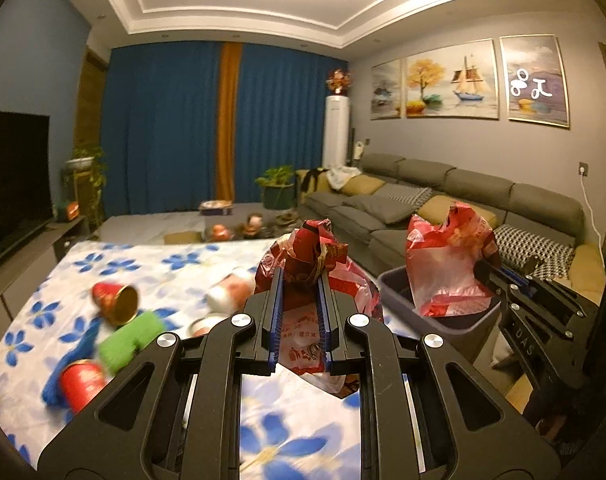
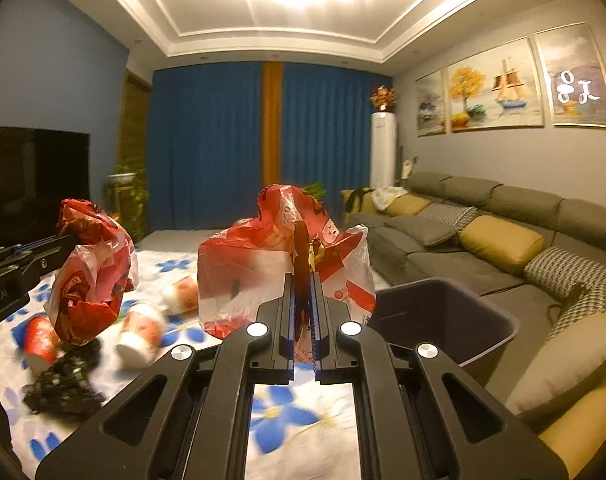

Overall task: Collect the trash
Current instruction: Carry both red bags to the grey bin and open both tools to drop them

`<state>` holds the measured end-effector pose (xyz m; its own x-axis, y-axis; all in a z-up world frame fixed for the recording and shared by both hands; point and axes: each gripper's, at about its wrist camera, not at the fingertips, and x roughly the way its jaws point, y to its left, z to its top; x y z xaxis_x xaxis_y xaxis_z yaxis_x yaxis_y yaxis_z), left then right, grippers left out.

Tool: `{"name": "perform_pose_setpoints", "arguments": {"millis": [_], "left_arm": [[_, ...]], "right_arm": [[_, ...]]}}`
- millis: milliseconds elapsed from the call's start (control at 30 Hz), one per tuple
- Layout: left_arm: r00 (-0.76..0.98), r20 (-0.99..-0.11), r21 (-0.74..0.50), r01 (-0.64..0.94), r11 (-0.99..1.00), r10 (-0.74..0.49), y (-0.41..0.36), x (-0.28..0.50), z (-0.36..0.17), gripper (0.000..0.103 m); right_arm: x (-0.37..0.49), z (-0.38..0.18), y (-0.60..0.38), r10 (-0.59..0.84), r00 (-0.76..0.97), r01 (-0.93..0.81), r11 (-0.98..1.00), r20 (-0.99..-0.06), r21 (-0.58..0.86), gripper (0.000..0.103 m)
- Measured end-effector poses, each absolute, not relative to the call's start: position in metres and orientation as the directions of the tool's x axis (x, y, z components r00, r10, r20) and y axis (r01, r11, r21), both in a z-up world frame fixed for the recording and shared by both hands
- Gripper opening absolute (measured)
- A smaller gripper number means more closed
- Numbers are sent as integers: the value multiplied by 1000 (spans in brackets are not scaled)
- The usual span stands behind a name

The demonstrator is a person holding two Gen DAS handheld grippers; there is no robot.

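Two claws hold a red plastic bag (image 2: 279, 264) stretched open above a flowered counter (image 1: 151, 272).

Left claw (image 1: 299, 300) and right claw (image 2: 303, 300) each clench a handle; next comes lining the bin (image 2: 443, 312) right of them. Cups (image 2: 141, 336) lie lower left.

The red-and-white printed plastic bag (image 1: 303, 264) is crumpled, and one gathered edge stands upright above the flowered table cloth. Its other gathered edge (image 2: 303, 248) is held separately, with the translucent film hanging slack just beside the rim of the dark grey bin (image 2: 447, 312). Red paper cups (image 1: 115, 300) lie tipped on the cloth, near a green sponge (image 1: 129, 336), a blue cloth (image 1: 69, 364) and a black crumpled wad (image 2: 63, 384).
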<state>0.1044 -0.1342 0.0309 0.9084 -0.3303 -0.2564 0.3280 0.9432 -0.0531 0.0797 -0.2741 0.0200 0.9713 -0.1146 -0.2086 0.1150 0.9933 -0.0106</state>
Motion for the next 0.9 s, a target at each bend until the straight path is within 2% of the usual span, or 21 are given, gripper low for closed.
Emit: {"name": "perform_pose_setpoints", "arguments": {"millis": [467, 900], "left_arm": [[866, -230, -42, 447, 894, -444, -243, 159, 42, 15], [820, -266, -51, 513, 857, -506, -304, 200, 20, 15]], "right_arm": [[96, 30, -353, -290, 945, 295, 955, -154, 14, 8], [118, 22, -395, -339, 924, 350, 936, -176, 34, 8]]}}
